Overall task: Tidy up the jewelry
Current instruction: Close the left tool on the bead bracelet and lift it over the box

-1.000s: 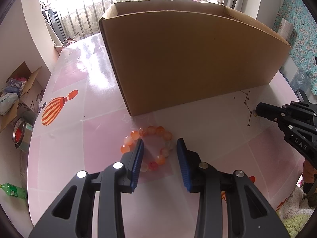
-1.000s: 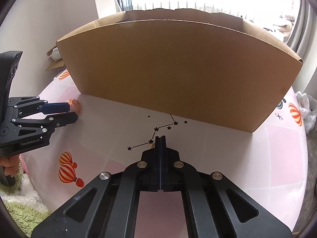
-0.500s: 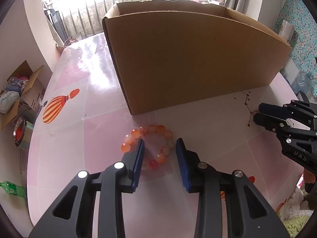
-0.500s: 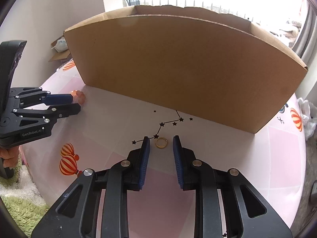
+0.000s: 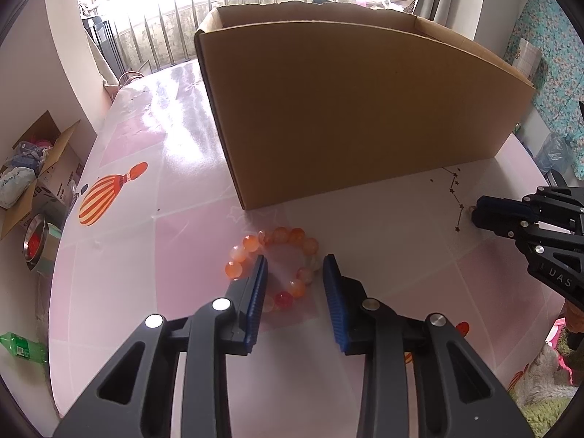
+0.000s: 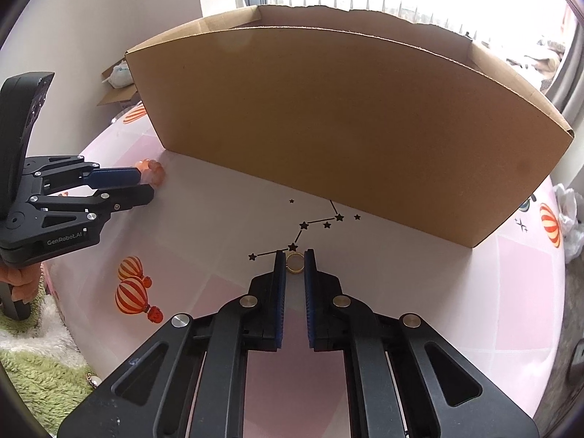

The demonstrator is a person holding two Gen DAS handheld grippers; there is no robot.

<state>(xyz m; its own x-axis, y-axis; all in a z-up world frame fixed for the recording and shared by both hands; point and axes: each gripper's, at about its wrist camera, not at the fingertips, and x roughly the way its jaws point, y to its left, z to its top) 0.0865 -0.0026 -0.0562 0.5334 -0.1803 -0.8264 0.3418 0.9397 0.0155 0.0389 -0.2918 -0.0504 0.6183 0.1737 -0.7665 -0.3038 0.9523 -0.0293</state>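
An orange and pink bead bracelet (image 5: 277, 255) lies on the pink table just before a big cardboard box (image 5: 346, 109). My left gripper (image 5: 295, 266) is open, its blue fingers straddling the near part of the bracelet; it also shows in the right wrist view (image 6: 144, 186) with the beads (image 6: 151, 171) at its tips. A small gold ring (image 6: 295, 263) lies on the table between the tips of my right gripper (image 6: 295, 261), which is open by a narrow gap. The right gripper shows at the right of the left wrist view (image 5: 481, 213).
The cardboard box (image 6: 328, 109) stands open-topped behind both pieces. The tablecloth (image 6: 219, 219) has balloon and star prints. Off the table's left edge are a carton (image 5: 36, 168), a metal bowl (image 5: 36, 248) and a green bottle (image 5: 22, 345). A green rug (image 6: 43, 376) lies below.
My right gripper opened from shut, uncovering the gold ring, then narrowed around it. My left gripper stayed open over the bracelet and moved slightly forward.
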